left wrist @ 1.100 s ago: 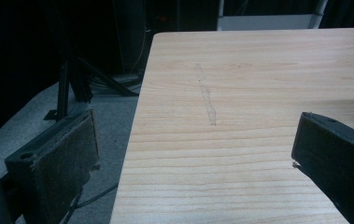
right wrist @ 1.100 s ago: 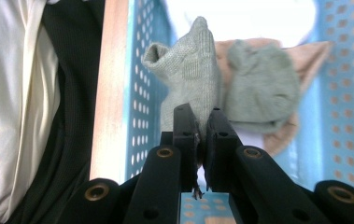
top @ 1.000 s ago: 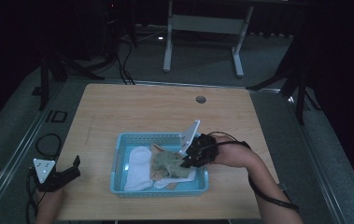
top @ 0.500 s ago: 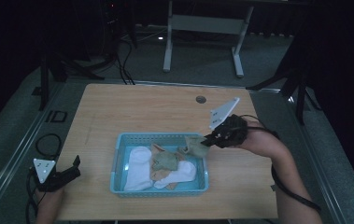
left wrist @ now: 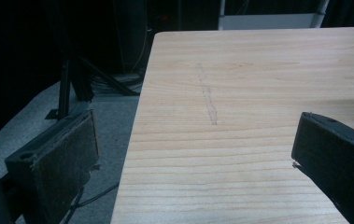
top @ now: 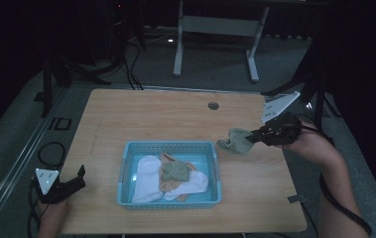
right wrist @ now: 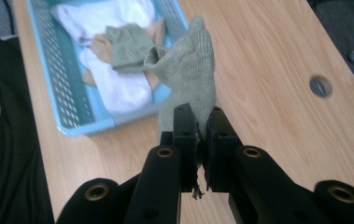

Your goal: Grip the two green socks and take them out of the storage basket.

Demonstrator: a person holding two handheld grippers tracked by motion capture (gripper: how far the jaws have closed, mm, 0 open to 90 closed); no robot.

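Observation:
An olive-green sock (top: pixel 237 140) (right wrist: pixel 189 70) hangs above the wooden table (top: pixel 165 114), just right of the light blue basket (top: pixel 169 146) (right wrist: pixel 60 93). My right gripper (top: pixel 256 136) (right wrist: pixel 201 122) is shut on the sock, its jaws pinching one end of the fabric. Inside the basket lie a white sock (top: pixel 146 177), another white one (top: pixel 195 183), a tan one (top: pixel 168 186) and a second olive sock (top: pixel 175 170) (right wrist: pixel 129 45). My left gripper (top: pixel 79 177) (left wrist: pixel 193 149) rests at the table's front left corner, open with nothing between its jaws.
A round cable hole (top: pixel 213 105) (right wrist: pixel 320 86) sits in the tabletop at the back right. Cables (top: pixel 46 148) trail on the floor left of the table. A white desk frame (top: pixel 215 29) stands beyond the far edge.
My right gripper has lifted the olive sock out of the basket and carried it right and up, past the basket's right rim. The left gripper has stayed still.

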